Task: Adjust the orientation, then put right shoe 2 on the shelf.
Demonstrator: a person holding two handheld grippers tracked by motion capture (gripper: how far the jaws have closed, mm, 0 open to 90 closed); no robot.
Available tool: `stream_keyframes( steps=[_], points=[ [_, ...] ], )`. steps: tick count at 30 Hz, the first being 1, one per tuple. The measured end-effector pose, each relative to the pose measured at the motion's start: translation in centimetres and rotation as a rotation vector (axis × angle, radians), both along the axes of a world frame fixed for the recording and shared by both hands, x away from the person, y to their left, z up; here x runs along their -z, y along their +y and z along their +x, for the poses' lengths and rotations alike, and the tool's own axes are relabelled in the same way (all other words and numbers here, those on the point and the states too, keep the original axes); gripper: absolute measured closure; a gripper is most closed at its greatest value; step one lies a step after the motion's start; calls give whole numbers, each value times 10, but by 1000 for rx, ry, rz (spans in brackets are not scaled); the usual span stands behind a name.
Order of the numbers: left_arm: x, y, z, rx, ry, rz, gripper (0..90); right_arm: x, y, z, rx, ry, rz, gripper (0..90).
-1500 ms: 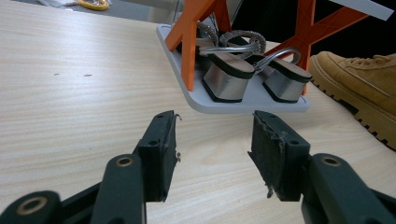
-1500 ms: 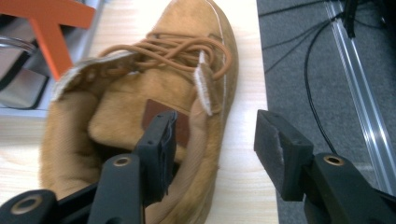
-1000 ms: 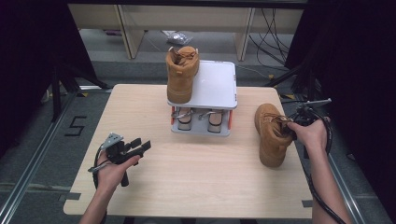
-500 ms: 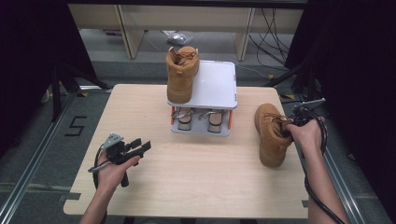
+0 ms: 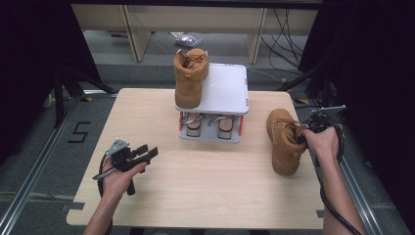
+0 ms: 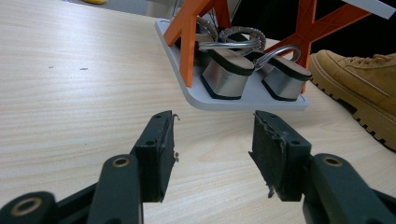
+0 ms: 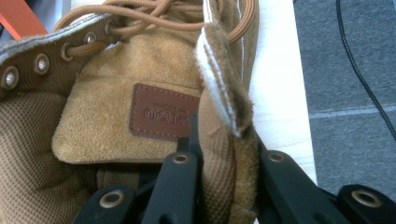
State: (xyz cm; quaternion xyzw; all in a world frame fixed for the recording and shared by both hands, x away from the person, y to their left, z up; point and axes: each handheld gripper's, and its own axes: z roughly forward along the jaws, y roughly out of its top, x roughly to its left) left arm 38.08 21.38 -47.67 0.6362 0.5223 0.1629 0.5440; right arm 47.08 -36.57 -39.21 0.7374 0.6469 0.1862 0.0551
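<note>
The pale wooden bench [image 5: 205, 181] carries everything here, and on its far middle stands a two-level rack [image 5: 230, 88] with a white top plate and orange legs; from the left tool [image 5: 139, 154] it lies ahead and a little to the right, with bare bench between. On the rack's top plate, at its left edge, stands one tan boot [image 5: 190, 78], upright with its toe toward the person. A second tan boot [image 5: 284, 142] stands on the bench just beside the right tool [image 5: 306, 133], which meets it at the collar — this boot sits well apart from the left tool, across the width of the bench, and to the right of the rack. In the right gripper view the boot's collar wall [image 7: 224, 140] runs between the two black jaws, one jaw inside the boot by the brown leather label [image 7: 163, 112] and the other outside; the jaws have just been closing and now pinch the collar between them. Under the rack's top plate a pair of silver wedge sandals [image 6: 229, 74] rests on the lower tray, straight ahead of the left tool. The left tool itself is spread wide with nothing between its pads — only bench grain shows in the gap — and it hovers low over the near left part of the bench.
</note>
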Motion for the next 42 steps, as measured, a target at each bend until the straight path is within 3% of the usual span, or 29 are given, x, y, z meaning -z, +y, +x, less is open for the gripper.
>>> stream_keyframes(
  steps=[2,4,8,9,10,11,12,16,18,23,25,32,33,35,42],
  points=[
    [0,0,-1,0,-1,3,481,1,-1,-1,2,-14,8,824],
    [0,0,-2,2,-1,5,481,0,4,-2,76,7,42,826],
    [-1,1,-4,-1,-6,1,481,1,-3,-4,56,-41,44,834],
    [-2,2,-4,-3,-7,2,481,1,-2,-4,88,-16,80,834],
    [-2,2,-4,-6,-9,1,481,2,-5,-3,60,-35,65,834],
    [-2,3,-4,-11,-11,-3,481,1,-4,-4,89,-27,99,835],
    [-3,3,-4,-12,-12,1,481,1,-7,-3,71,-32,73,834],
    [-2,5,-3,-19,-10,3,481,0,-10,-2,87,-35,117,835],
    [-2,4,-3,-22,-6,5,481,1,-12,-2,78,-51,113,836],
    [-1,2,-3,-7,-10,-4,480,-1,-12,-3,144,-45,181,838],
    [-1,3,-5,-10,-8,0,480,0,-16,-4,117,-69,176,838],
    [-1,5,-8,-12,-8,-8,480,-2,-18,-7,156,-87,232,838],
    [-1,5,-8,-14,-11,-9,480,-4,-16,-7,185,-71,250,839],
    [-2,5,-9,-15,-12,-4,479,-4,-18,-8,151,-106,224,839],
    [-1,4,-8,-18,-9,-7,478,-13,-18,-8,159,-136,240,839]
  ],
)
